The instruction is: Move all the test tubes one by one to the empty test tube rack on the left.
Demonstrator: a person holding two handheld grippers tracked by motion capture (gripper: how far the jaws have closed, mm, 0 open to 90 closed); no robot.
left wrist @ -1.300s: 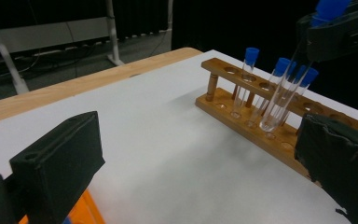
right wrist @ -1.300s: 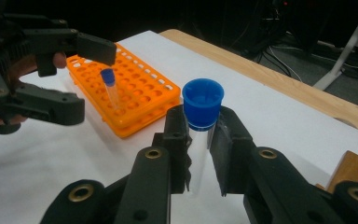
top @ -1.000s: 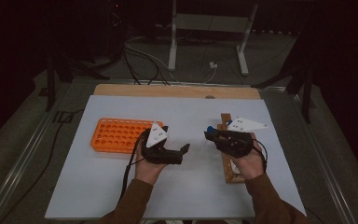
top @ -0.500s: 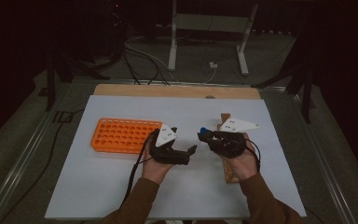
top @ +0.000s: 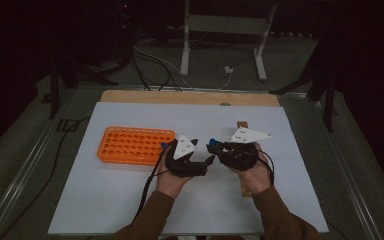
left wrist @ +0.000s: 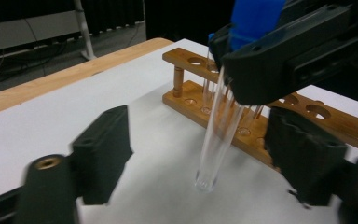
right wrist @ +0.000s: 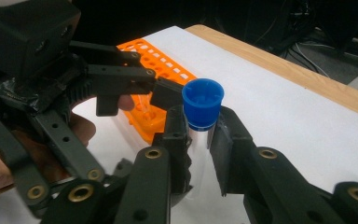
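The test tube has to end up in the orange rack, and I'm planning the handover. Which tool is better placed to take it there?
Probably the left tool: it is nearer the orange rack, and its jaws, just closing, already straddle the test tube. The right tool grips it below the blue cap.

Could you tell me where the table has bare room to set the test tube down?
The white mat is bare in front of the orange rack, and behind both claws toward the wooden edge. It is crowded around the wooden rack under the right hand.
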